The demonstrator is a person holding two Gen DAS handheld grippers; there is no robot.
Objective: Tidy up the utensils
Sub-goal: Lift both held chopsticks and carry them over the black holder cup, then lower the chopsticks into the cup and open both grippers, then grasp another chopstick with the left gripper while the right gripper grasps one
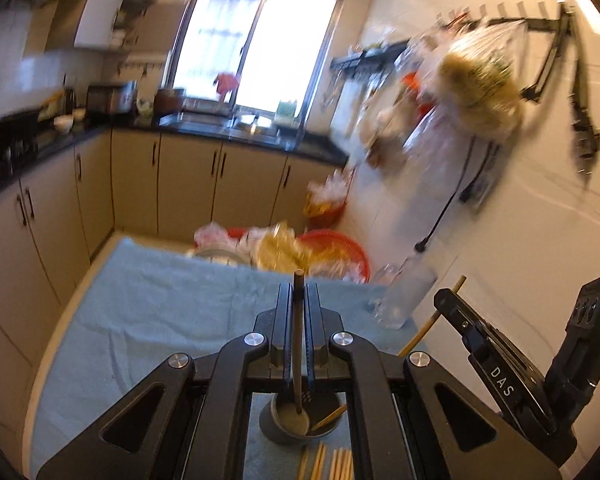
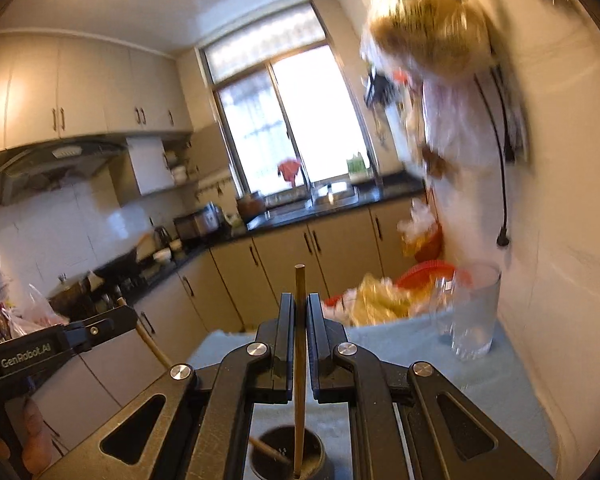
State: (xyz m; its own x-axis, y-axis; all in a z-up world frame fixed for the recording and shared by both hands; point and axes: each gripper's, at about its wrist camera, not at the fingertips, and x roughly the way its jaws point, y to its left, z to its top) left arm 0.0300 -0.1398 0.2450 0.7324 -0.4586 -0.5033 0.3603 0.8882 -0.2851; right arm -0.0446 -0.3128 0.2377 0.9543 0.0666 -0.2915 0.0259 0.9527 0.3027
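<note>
- Step in hand: transfer of chopsticks into the holder. Each gripper carries one chopstick.
- Left gripper point(image 1: 298, 300): jaws closed narrow on a dark chopstick point(image 1: 297, 344), which stands between the pads and reaches down to the dark cup-shaped holder point(image 1: 300, 420) below. Whether its lower end rests in the holder or only lines up with it in the view cannot be told.
- Right gripper point(image 2: 299, 312): jaws closed narrow on a light wooden chopstick point(image 2: 299, 360), held upright over the same holder point(image 2: 286, 456).
- One further chopstick point(image 1: 329, 417) already leans inside the holder.
- More loose chopsticks point(image 1: 332, 464) lie flat on the blue cloth point(image 1: 160, 300) covering the table, just beside the holder on the near side.
- A clear glass point(image 2: 474, 312) stands on the cloth near the wall, well apart from the holder.
- Judged progress: early to middle; several chopsticks remain on the cloth.
- Next move calls for: bring each tip over the holder mouth, lower it inside the rim, then open the jaws so the stick drops and leans.
- Caution: the two grippers work close together; release one stick at a time to avoid collision or tipping the holder.
</note>
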